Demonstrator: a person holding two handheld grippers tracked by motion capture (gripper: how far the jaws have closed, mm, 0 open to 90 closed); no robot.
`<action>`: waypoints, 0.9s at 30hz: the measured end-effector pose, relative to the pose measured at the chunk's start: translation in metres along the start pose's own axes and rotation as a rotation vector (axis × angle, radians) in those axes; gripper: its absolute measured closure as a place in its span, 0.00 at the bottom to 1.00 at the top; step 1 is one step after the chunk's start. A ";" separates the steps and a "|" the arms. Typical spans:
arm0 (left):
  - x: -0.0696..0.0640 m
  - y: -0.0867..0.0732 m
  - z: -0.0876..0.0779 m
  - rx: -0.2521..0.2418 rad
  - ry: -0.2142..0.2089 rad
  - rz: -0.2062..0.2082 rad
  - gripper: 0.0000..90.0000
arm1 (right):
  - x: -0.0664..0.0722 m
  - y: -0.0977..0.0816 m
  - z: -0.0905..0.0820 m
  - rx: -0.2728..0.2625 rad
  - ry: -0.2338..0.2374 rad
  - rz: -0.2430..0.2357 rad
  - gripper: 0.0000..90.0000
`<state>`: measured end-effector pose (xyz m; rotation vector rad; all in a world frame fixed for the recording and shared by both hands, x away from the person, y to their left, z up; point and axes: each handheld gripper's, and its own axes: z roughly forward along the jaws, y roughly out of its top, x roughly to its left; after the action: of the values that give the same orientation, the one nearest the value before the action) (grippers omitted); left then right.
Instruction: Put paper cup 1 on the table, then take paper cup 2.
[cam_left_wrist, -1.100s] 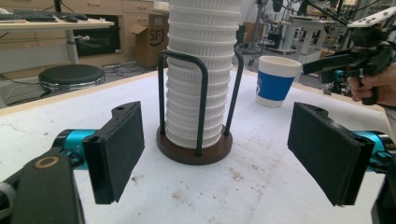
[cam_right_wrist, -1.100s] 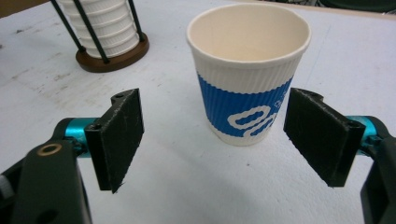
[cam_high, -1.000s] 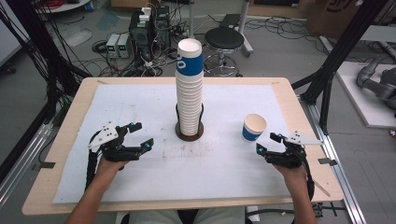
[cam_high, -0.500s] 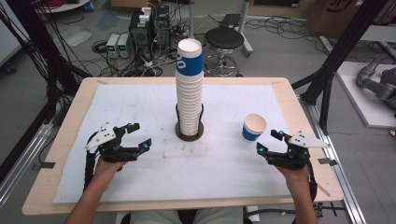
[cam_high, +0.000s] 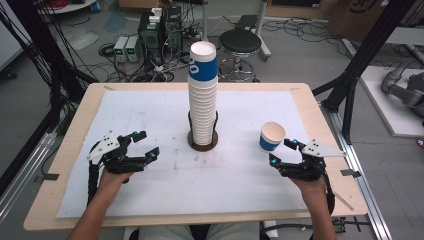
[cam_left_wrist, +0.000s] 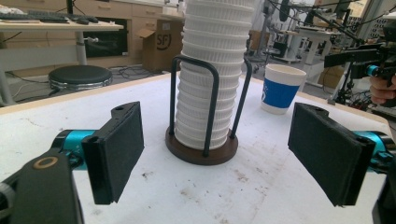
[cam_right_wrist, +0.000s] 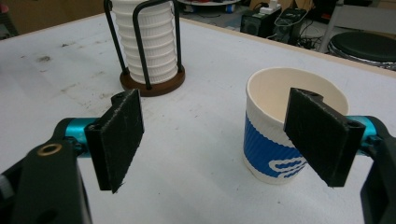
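**Operator:** On the right side of the table, the single cup (cam_high: 272, 136) stood upright on the white mat (cam_high: 150, 120), well apart from the stack of cups (cam_high: 203, 95) in its holder (cam_high: 202, 145) at the centre. My right gripper (cam_high: 283, 152) sat just beside that cup, jaws spread wide, nothing pinched.

**Spotter:** Was the cup between the jaws?

**Operator:** Not squarely. In the right gripper view the cup (cam_right_wrist: 289, 126) sat off toward one jaw, partly behind its pad, with bare mat in the gap. No pad pressed on it.

**Spotter:** And the left gripper?

**Operator:** The left gripper (cam_high: 144, 146) hovered low, spread too and empty. Its own view looked straight at the holder (cam_left_wrist: 201, 149) and the stack (cam_left_wrist: 210, 79).

**Spotter:** Which step, then?

**Operator:** I judged it the approach to pick up the loose cup. The next move called for sliding the right gripper sideways until the cup wall sat centred, then closing gently; paper crushes easily.
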<state>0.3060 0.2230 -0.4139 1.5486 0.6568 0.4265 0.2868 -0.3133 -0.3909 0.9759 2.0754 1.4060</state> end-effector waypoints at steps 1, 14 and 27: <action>0.000 0.000 0.000 0.001 0.003 -0.001 0.20 | -0.001 -0.001 0.000 -0.001 -0.001 0.000 0.23; -0.002 0.010 0.000 -0.005 -0.013 -0.028 0.19 | 0.000 -0.004 0.003 0.005 0.008 0.004 0.23; -0.002 0.090 0.009 -0.043 -0.097 -0.004 0.19 | 0.002 -0.003 0.001 0.001 0.027 0.013 0.23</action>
<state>0.3233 0.2149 -0.3253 1.5168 0.5718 0.3577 0.2854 -0.3117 -0.3936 0.9778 2.0936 1.4320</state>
